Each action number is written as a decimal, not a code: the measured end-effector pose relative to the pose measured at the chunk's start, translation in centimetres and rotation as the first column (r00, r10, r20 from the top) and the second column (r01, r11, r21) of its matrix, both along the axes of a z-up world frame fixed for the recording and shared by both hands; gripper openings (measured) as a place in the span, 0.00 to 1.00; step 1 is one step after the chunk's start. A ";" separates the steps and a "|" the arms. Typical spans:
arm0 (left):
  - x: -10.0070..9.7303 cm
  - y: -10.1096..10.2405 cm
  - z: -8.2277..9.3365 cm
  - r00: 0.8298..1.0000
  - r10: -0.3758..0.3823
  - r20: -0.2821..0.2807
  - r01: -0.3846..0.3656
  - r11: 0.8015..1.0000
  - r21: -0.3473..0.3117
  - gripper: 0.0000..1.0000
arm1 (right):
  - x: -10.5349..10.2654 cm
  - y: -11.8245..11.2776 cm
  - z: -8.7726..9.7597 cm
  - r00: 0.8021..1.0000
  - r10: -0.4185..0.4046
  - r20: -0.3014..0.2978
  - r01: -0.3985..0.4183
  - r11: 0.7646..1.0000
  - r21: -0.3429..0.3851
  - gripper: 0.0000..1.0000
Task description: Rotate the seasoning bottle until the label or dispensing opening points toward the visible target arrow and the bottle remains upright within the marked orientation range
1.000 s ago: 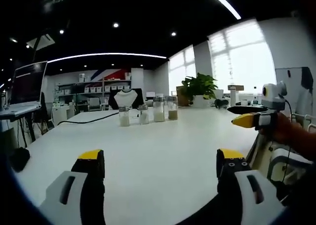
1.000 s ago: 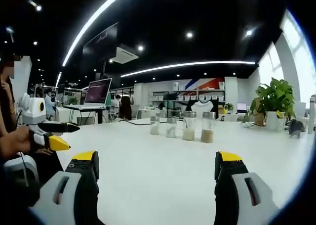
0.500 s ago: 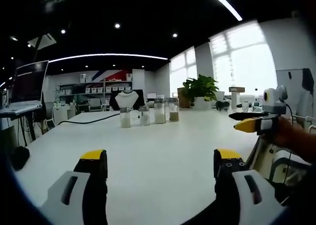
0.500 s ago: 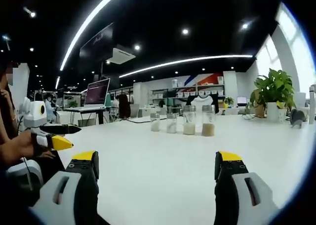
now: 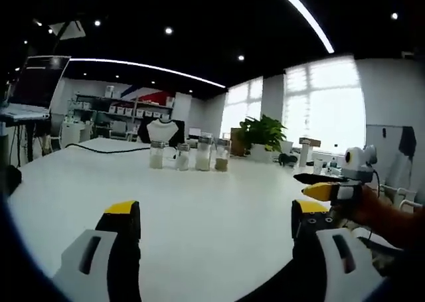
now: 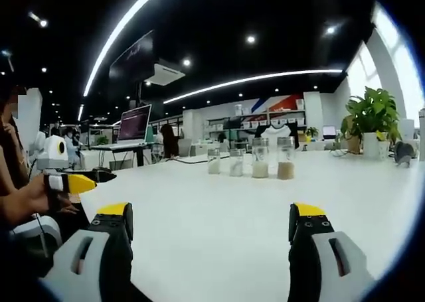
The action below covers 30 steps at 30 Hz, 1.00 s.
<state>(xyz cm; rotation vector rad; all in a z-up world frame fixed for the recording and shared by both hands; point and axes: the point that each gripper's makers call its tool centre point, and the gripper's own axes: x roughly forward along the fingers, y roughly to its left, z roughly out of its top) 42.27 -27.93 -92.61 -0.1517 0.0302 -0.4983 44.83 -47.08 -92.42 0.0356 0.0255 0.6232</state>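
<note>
1. Bottles (image 5: 186, 155) (image 6: 250, 160): four clear ones stand upright in a row near the tabletop's (image 5: 199, 209) far edge; which way any label or opening faces is too small to tell.
2. They stand well ahead of both grippers, touched by neither.
3. Left to right in the right gripper view: two short with pale contents, a taller one (image 6: 259, 158) with pale fill, one (image 6: 286, 158) with tan fill.
4. Left gripper (image 5: 216, 226): jaws spread wide, empty.
5. Right gripper (image 6: 209, 226): jaws likewise apart, empty, above bare tabletop.
</note>
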 end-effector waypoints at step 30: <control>-1.3 -3.8 0.9 0.969 -0.104 0.224 0.043 0.964 0.261 0.89 | 0.4 -1.8 0.1 1.000 -0.019 0.011 0.019 1.000 -0.023 0.99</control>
